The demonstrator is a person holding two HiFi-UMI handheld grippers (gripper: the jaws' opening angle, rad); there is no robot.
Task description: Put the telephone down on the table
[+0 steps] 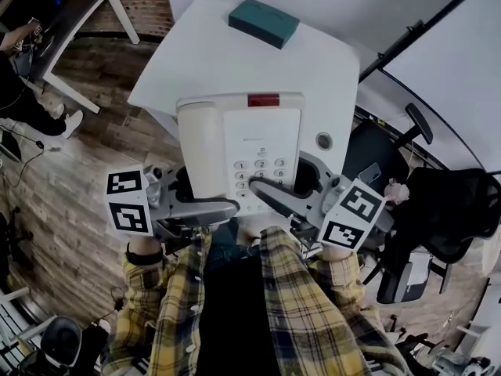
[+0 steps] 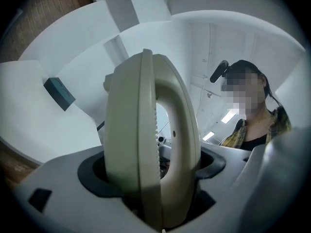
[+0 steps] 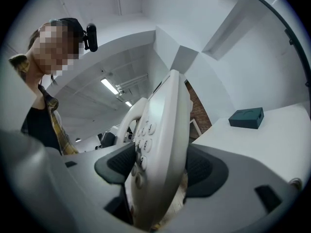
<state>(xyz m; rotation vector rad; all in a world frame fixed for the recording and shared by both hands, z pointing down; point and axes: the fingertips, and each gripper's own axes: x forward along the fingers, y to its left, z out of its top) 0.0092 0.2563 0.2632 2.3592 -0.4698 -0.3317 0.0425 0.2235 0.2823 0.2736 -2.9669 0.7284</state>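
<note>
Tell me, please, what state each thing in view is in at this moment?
telephone: held in the air by both grippers, not set down on the table.
handset: seated in its cradle.
left hand-held gripper: shut on the telephone's handset side.
right hand-held gripper: shut on the telephone's keypad side.
teal box: lying flat on the table, untouched.

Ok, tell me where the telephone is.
The telephone is mid head view, held, not yet set down, between the left gripper and right gripper at the near edge of the white table.
</note>
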